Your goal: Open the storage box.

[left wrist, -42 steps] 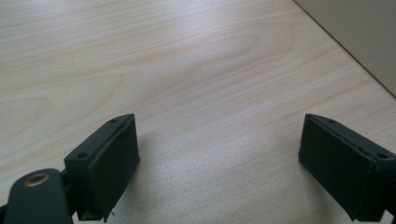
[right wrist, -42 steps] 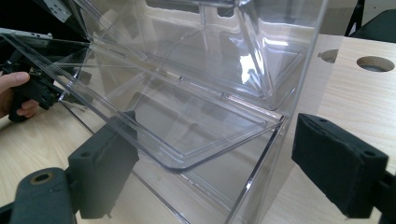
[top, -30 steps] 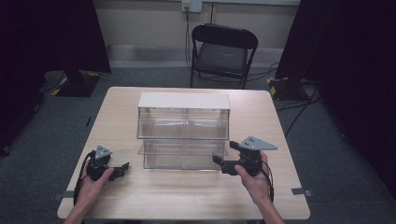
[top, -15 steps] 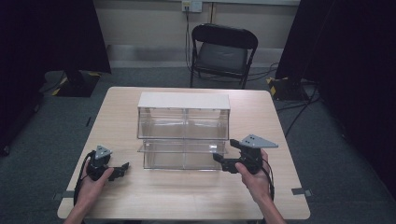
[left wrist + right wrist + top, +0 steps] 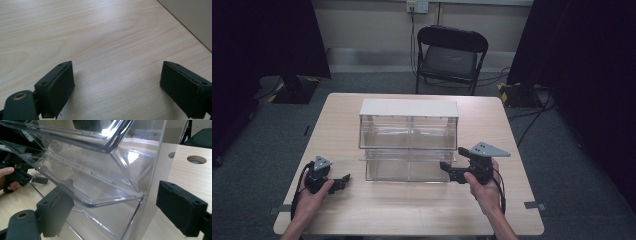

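Observation:
A clear plastic two-tier bin organizer (image 5: 409,135) with a white top stands in the middle of the wooden table (image 5: 412,212). My right gripper (image 5: 444,169) is open at the organizer's lower right front corner. In the right gripper view the open gripper (image 5: 117,212) straddles that corner of the organizer (image 5: 100,182), and the clear lower drawer front lies between the jaws. My left gripper (image 5: 343,180) rests open on the table, left of the organizer and apart from it. Its jaws (image 5: 117,87) hold nothing over bare wood.
A black folding chair (image 5: 449,55) stands beyond the table's far edge. Two round holes (image 5: 196,159) are cut in the tabletop behind the organizer. The table's edge and grey floor (image 5: 190,15) appear at the top right of the left gripper view.

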Demonstrator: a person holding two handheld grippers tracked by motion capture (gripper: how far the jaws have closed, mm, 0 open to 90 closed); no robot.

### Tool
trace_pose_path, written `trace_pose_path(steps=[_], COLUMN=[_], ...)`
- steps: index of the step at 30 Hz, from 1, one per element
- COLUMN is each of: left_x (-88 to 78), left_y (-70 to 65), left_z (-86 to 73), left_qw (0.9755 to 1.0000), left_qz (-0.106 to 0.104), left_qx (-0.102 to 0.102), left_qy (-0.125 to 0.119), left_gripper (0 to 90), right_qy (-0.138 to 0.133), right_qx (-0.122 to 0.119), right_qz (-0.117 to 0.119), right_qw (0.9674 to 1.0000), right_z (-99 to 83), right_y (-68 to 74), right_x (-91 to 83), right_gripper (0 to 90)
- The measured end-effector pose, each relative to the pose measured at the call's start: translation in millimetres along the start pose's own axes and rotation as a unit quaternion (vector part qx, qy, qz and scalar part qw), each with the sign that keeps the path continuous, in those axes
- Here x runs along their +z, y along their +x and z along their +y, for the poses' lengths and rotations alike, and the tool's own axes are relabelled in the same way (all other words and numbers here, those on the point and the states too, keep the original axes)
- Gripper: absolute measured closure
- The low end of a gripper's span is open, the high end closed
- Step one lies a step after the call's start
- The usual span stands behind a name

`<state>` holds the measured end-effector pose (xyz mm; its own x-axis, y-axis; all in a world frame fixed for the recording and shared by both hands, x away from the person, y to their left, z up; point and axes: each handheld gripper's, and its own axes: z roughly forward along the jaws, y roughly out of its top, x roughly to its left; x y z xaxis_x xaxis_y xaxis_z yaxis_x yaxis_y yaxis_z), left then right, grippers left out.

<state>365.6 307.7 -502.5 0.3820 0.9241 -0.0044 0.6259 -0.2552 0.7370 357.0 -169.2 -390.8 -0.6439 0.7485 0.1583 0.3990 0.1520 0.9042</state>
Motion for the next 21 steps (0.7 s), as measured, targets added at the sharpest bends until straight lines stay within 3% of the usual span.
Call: trace_pose_path(steps=[21], left_x=[0.0], left_y=[0.0], left_z=[0.0], left_qw=[1.0], left_qz=[0.0], left_qx=[0.0], left_qy=[0.0], left_gripper=[11.6], right_qy=[-0.009], right_qx=[-0.002], right_qz=[0.001], right_qw=[1.0], right_z=[8.3], right_y=[0.5], right_x=[-1.5], right_gripper=[13.7])
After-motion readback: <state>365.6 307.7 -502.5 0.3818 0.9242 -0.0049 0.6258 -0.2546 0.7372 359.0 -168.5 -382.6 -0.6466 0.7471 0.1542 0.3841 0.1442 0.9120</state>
